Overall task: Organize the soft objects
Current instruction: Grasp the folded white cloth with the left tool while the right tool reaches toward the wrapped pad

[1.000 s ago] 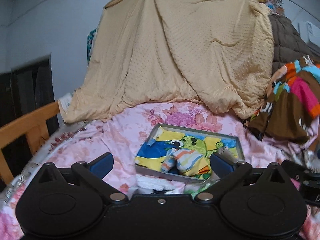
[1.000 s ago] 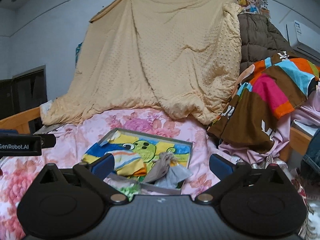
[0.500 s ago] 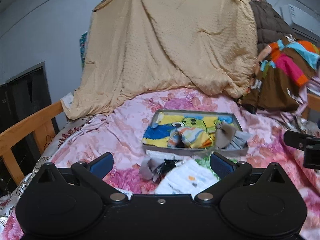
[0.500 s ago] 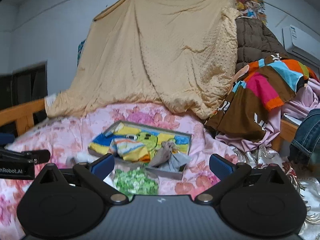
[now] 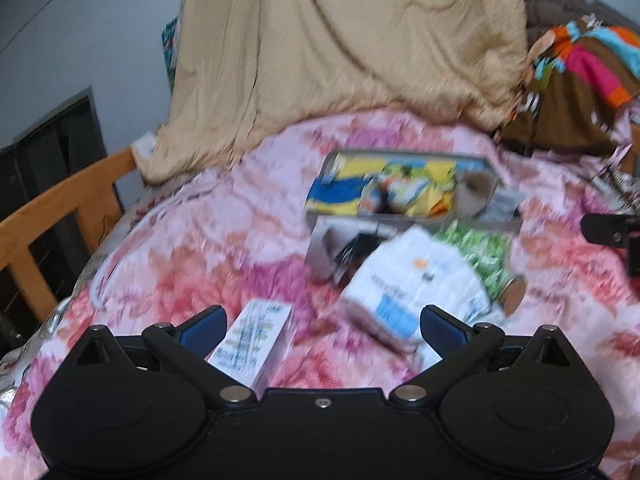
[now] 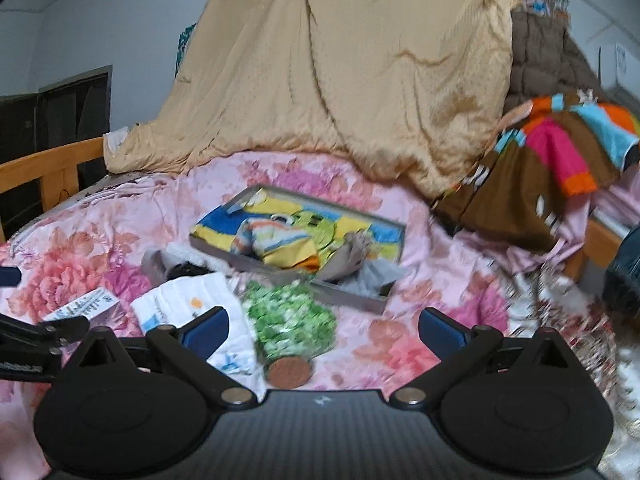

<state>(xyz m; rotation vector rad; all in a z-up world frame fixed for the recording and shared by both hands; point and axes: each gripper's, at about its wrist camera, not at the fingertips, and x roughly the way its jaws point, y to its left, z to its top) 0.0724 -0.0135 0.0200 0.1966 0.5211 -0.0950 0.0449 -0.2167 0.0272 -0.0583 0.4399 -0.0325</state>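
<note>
Flanking bare bedspread, right claw spread.

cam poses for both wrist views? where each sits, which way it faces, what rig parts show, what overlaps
Left wrist: on the left gripper, low over the bed, facing the tray and tan blanket; own open fingers show, right gripper at the right edge.
Right wrist: on the right gripper, further right, same heading; own open fingers show, left gripper at the left edge.
Shared: tray, white pack, green bundle, small box.
</note>
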